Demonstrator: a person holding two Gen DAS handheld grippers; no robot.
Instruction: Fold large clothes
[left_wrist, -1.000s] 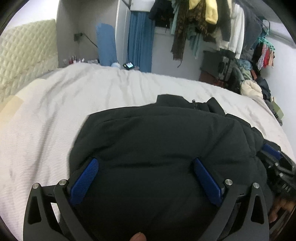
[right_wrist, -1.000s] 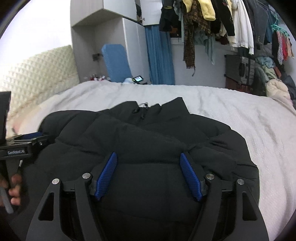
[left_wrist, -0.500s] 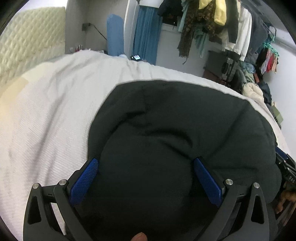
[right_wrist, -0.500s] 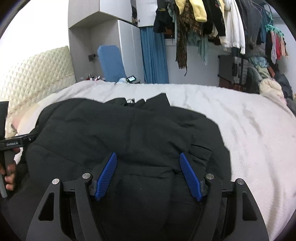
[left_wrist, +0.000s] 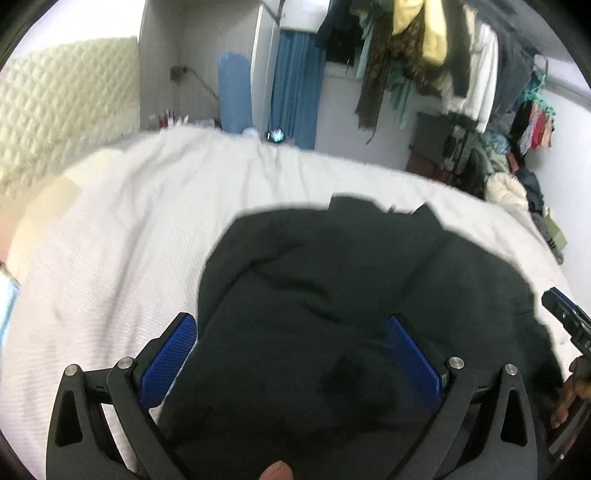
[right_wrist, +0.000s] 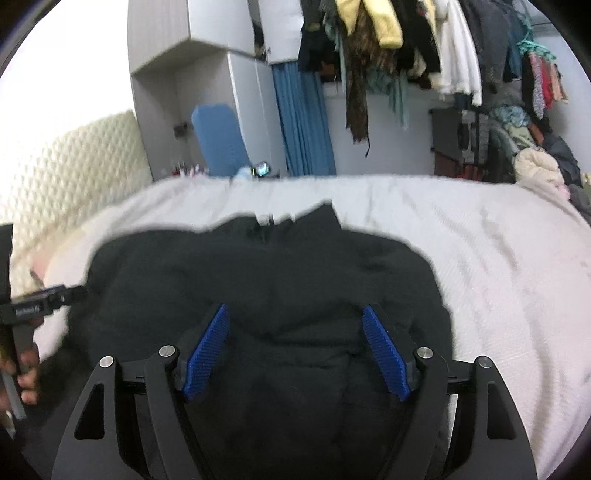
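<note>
Jaws of the right gripper stood wide and were opening, their ribbed blue pads set on either side of a soft mound of the black puffer jacket, with the padded fabric bulging up between them; the blurred view did not show whether the pads pressed it. Jaws of the left gripper were also spread far apart, the dimpled blue pads flanking another swell of the same jacket, and there too contact could not be told. Both tools had matte black, angular linkage arms with round silver pins at the joints.

That jacket lay on the bed, a thick quilted garment with shallow stitched channels and a stand-up collar split by a zip at its far edge. Its outline was rounded and lumpy, and its far side rested flat on the sheet. From the right wrist view, the left gripper's black body with white lettering came in at the jacket's left margin, held by a hand. From the left wrist view, the right gripper's blue-tipped end showed at the jacket's right margin.

Beneath was a white bedspread with a fine ribbed weave and soft creases. A cream headboard with diamond tufting rose at the left. Beyond the bed hung pleated blue curtains and a crowded rail of hanging clothes.
</note>
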